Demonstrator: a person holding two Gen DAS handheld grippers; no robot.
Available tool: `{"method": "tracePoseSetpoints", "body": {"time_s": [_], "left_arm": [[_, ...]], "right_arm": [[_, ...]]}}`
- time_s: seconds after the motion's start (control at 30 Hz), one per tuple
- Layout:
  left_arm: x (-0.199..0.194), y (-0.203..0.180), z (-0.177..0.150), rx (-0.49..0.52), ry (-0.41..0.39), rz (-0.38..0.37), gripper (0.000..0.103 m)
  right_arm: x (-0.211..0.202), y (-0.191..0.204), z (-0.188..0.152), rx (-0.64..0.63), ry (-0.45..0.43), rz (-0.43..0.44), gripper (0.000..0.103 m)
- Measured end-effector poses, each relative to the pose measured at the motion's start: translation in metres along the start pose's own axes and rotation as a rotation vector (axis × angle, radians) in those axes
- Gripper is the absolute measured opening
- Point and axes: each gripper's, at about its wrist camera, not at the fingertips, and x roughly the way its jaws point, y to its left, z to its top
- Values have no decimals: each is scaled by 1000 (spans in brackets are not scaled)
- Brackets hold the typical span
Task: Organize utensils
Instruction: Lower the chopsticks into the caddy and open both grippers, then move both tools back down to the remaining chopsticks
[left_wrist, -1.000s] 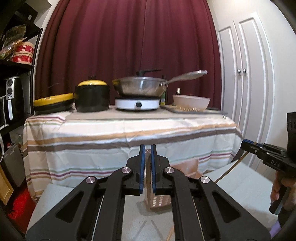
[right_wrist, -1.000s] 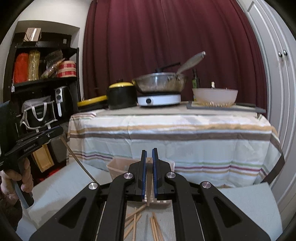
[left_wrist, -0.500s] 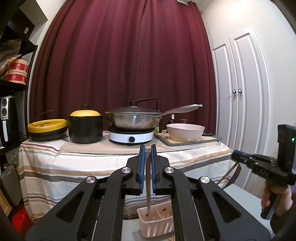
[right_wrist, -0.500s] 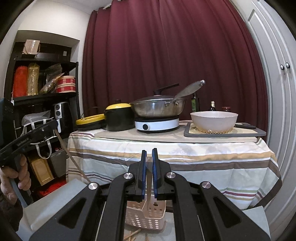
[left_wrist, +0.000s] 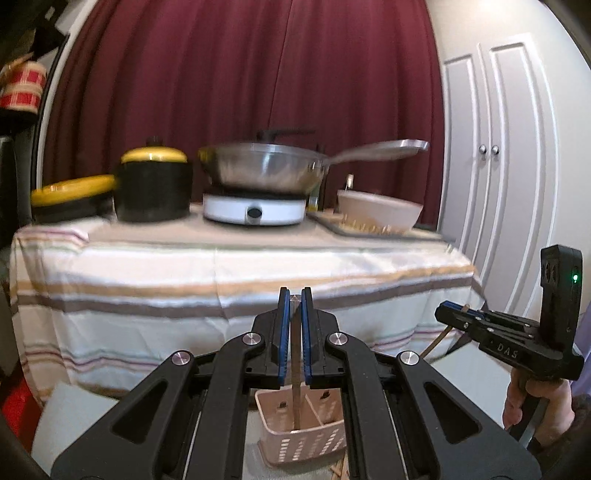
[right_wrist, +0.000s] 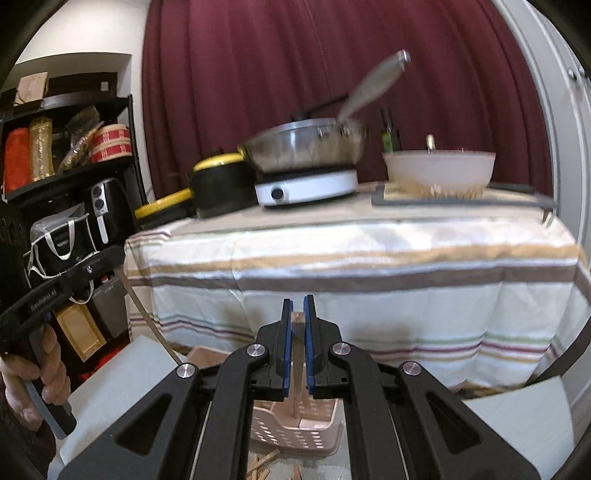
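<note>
Wooden chopsticks are what this job turns on: one chopstick (left_wrist: 295, 354) stands pinched between the blue pads of the left gripper (left_wrist: 294, 332), its lower end hanging over the pink slotted basket (left_wrist: 303, 439) on the near work surface, and a second chopstick (right_wrist: 297, 354) is pinched the same way in the right gripper (right_wrist: 297, 343), also above that basket (right_wrist: 295, 432). Both pairs of jaws are drawn in tight on the thin sticks, with only the wood between the pads. Whether either tip has reached the basket floor I cannot tell from here. I'd judge the sorting well under way but not finished: a few loose sticks (right_wrist: 266, 465) lie on the surface in front of the basket, close to the bottom edge of the right view, and the two held ones have yet to be let go. The basket's inner divider shows, though what else sits inside is hidden by the gripper bodies. A hand (right_wrist: 37, 373) grips the left tool's handle at the left of the right view. Farther off stands a table under a striped cloth (left_wrist: 221, 280), carrying a steel pan (left_wrist: 266, 170) on a white hotplate, a black pot with a yellow lid (left_wrist: 153, 188) and a pale bowl (left_wrist: 380, 214), with a dark red curtain (left_wrist: 258, 74) behind.
</note>
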Motion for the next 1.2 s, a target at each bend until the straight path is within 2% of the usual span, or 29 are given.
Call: {"method": "tracePoseSetpoints", "body": {"time_s": [0.13, 0.2, 0.27, 0.33, 0.4, 0.47, 0.53, 0.6, 0.8, 0.93, 1.07, 1.2], "left_arm": [[19, 4, -16, 3, 57, 3, 6], [21, 5, -21, 4, 60, 5, 12], [20, 5, -24, 13, 57, 11, 23], [18, 5, -25, 13, 47, 15, 49], [12, 6, -26, 11, 26, 20, 61], [6, 6, -26, 19, 16, 26, 66], [1, 7, -27, 23, 10, 30, 75], [-3, 8, -29, 26, 10, 34, 78], [-20, 11, -33, 20, 14, 48, 81], [-37, 10, -42, 36, 5, 77, 81], [-58, 5, -59, 59, -1, 115, 81], [-75, 0, -82, 63, 21, 130, 81]], "right_arm": [[14, -9, -10, 18, 33, -7, 6], [13, -11, -11, 17, 27, -18, 6], [13, -11, -10, 14, 32, -17, 7], [11, -12, -9, 11, 28, -30, 11], [10, -12, -8, 8, 23, -37, 35], [4, -13, -8, 9, -2, -62, 51], [-1, -14, -6, 5, -23, -75, 56], [-6, -15, -4, -1, -40, -85, 63], [-27, -12, 3, -3, -74, -99, 65], [-53, -1, -4, -33, -104, -124, 65], [-76, 8, -24, -38, -112, -140, 65], [-90, 14, -58, -19, -76, -139, 65]]}}
